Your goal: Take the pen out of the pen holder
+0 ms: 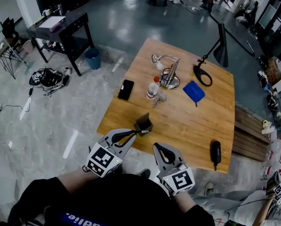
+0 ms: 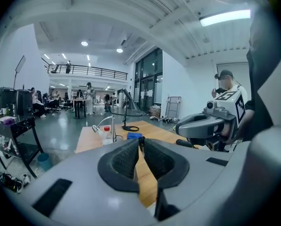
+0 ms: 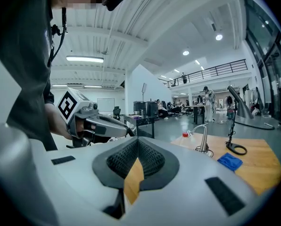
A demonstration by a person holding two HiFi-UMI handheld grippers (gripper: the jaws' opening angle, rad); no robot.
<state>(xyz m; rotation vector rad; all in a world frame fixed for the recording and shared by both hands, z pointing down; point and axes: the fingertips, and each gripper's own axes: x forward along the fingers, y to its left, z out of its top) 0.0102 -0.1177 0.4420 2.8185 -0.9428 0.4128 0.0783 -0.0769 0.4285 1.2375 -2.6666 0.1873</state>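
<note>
A dark, square pen holder [image 1: 144,123] stands near the front left edge of the wooden table [image 1: 187,121]. I cannot make out a pen in it. My left gripper [image 1: 138,132] is shut, and its tips reach the holder's near side in the head view. In the left gripper view the left gripper [image 2: 140,144] has its jaws together, with a thin dark sliver at the tips; what that sliver is I cannot tell. My right gripper [image 1: 161,149] hangs shut and empty over the table's front edge, right of the holder. The right gripper view shows the right gripper [image 3: 137,143] with only wood behind its jaws.
Farther back on the table are a black phone [image 1: 126,89], a red-capped bottle [image 1: 153,87], a silver desk lamp [image 1: 168,74], a blue cloth [image 1: 194,92] and a black lamp [image 1: 211,60]. A black oblong device [image 1: 216,152] lies front right. A bench [image 1: 248,131] flanks the table's right side.
</note>
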